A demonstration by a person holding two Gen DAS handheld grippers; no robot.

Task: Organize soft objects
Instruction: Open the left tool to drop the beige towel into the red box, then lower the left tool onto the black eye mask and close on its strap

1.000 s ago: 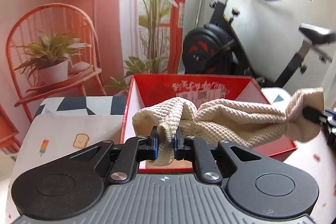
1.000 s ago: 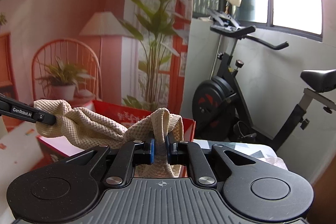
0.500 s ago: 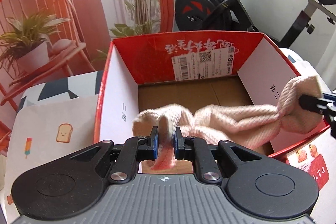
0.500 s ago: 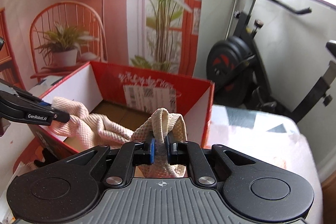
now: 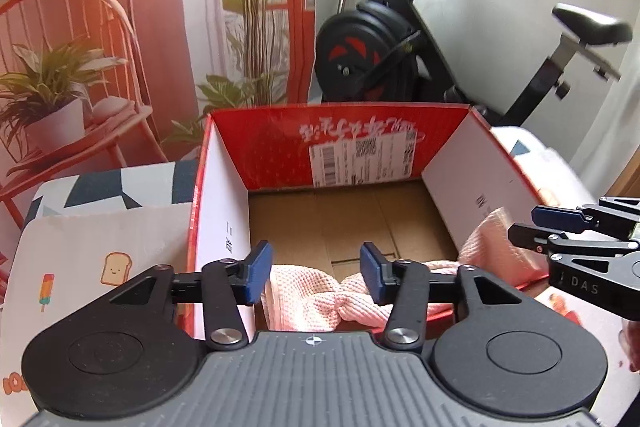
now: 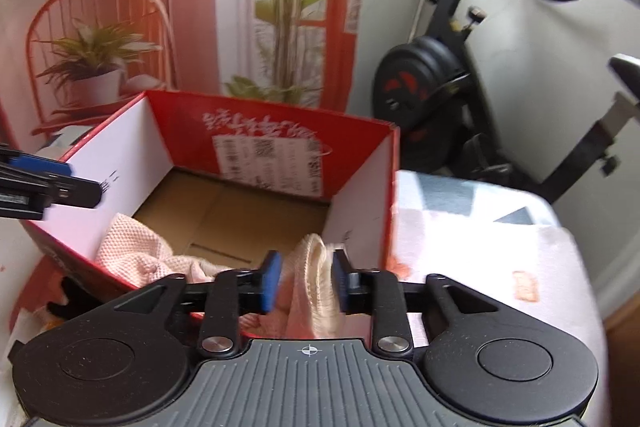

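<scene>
A cream waffle-knit towel (image 5: 320, 301) lies along the near inside edge of the red cardboard box (image 5: 340, 147). My left gripper (image 5: 316, 273) is open just above the towel's left end, with nothing held. My right gripper (image 6: 306, 281) is open; the towel's right end (image 6: 316, 287) stands loose between its blue pads. In the right wrist view the towel's other end (image 6: 132, 253) rests against the box's left wall (image 6: 120, 167). The right gripper's fingers (image 5: 560, 223) show at the right of the left wrist view.
The box stands on a table with a patterned cloth (image 5: 100, 247). Behind it are an exercise bike (image 5: 400, 39), tall plants (image 5: 256, 7) and an orange chair holding a potted plant (image 5: 52, 95). The table's right part (image 6: 480, 247) lies beside the box.
Both grippers lowered the towel into the box and then opened. The towel dropped from a stretched hold to lying on the box floor.
</scene>
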